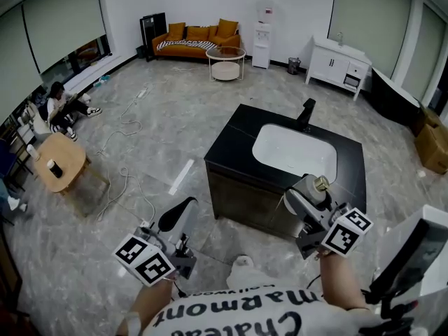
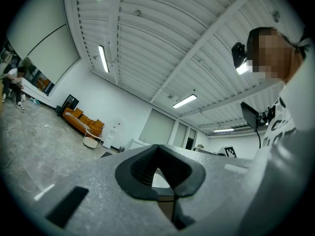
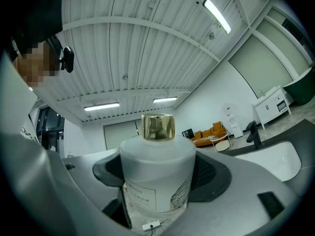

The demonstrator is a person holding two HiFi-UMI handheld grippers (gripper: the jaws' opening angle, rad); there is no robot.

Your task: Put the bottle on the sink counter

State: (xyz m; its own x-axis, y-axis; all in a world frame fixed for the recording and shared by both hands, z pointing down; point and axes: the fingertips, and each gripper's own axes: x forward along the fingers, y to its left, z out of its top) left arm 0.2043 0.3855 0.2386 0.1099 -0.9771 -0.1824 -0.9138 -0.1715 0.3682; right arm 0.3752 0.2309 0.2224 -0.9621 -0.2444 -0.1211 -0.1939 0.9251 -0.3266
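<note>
From the head view, both forearms reach forward. The left gripper (image 1: 178,217) is low over the floor, well short of the black sink counter (image 1: 234,145). The right gripper (image 1: 306,196) is raised at the counter's near edge, toward its right corner.

In the left gripper view, the jaws are closed together with nothing between them.

In the right gripper view, the jaws clamp the bottle (image 3: 157,176), which is frosted white and labelled, with a gold cap (image 3: 158,127).
</note>
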